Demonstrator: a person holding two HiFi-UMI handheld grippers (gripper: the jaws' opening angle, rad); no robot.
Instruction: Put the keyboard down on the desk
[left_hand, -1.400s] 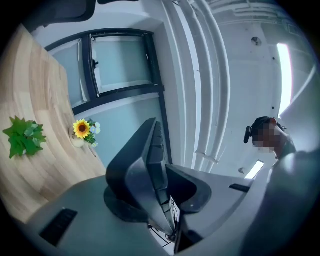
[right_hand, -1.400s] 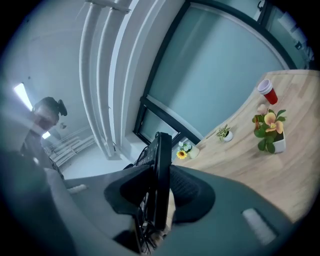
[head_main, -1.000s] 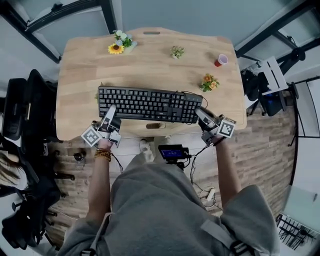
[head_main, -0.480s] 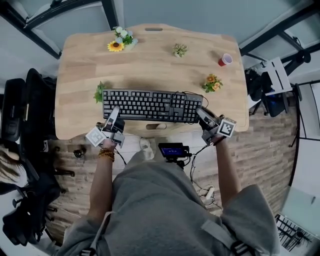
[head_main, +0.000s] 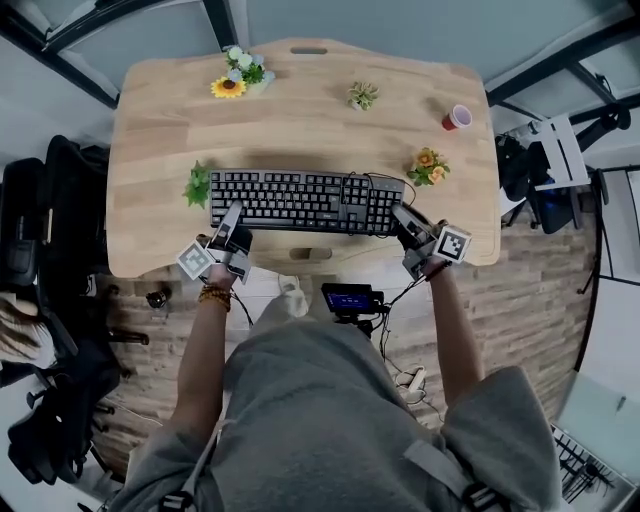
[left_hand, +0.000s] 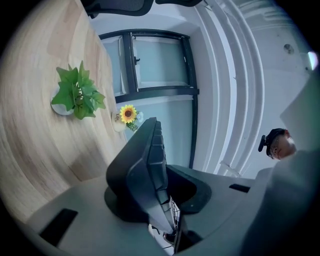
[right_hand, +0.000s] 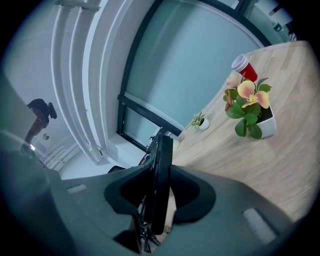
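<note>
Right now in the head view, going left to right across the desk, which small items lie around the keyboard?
Left to right: green leafy plant → sunflower pot → small green plant → orange-flower pot → red cup.

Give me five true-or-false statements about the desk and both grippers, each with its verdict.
1. The left gripper is clamped on the left end of the keyboard. True.
2. The right gripper is open and holds nothing. False: it is shut on the keyboard's right end.
3. The red cup stands near the far right corner of the desk. True.
4. The sunflower stands right beside the red cup. False: it is at the far left corner, across the desk from the cup.
5. A leafy green plant sits just off the keyboard's left end. True.
</note>
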